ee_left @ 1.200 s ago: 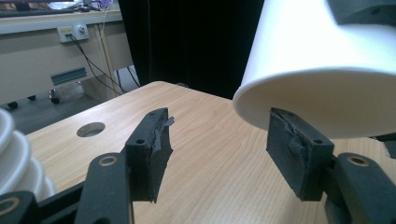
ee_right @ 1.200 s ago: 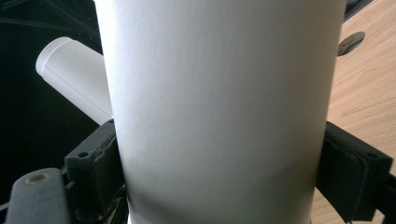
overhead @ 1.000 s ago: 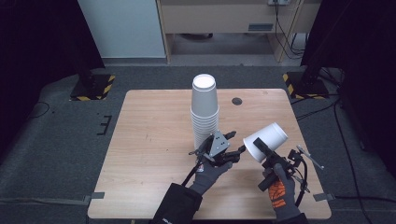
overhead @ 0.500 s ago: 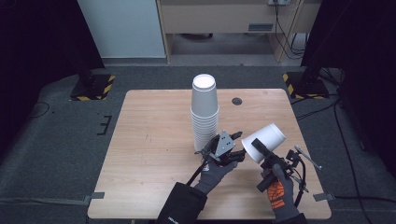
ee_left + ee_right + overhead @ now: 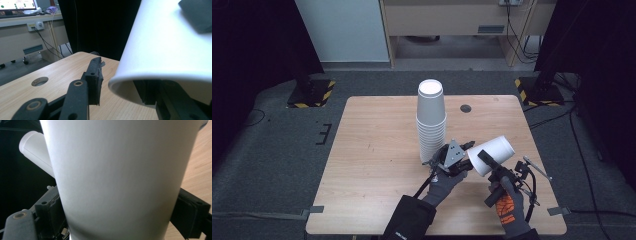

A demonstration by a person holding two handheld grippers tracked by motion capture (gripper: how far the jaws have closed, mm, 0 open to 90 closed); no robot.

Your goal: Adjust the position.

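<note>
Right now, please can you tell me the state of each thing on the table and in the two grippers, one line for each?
Stack of cups: upright on the table, upside down, nested together.
Single cup: lifted off the table, tilted on its side.
Right gripper: shut on the single cup, one of the fingers on each side of it.
Left gripper: open, one of its fingers beside the cup's rim, gripping nothing.

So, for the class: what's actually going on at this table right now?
A person works with a gripper in each hand. The right gripper clamps a single white paper cup, held tilted above the table. The left gripper is open beside the cup's rim, one jaw reaching inside it. A tall stack of cups stands upside down just behind.
</note>
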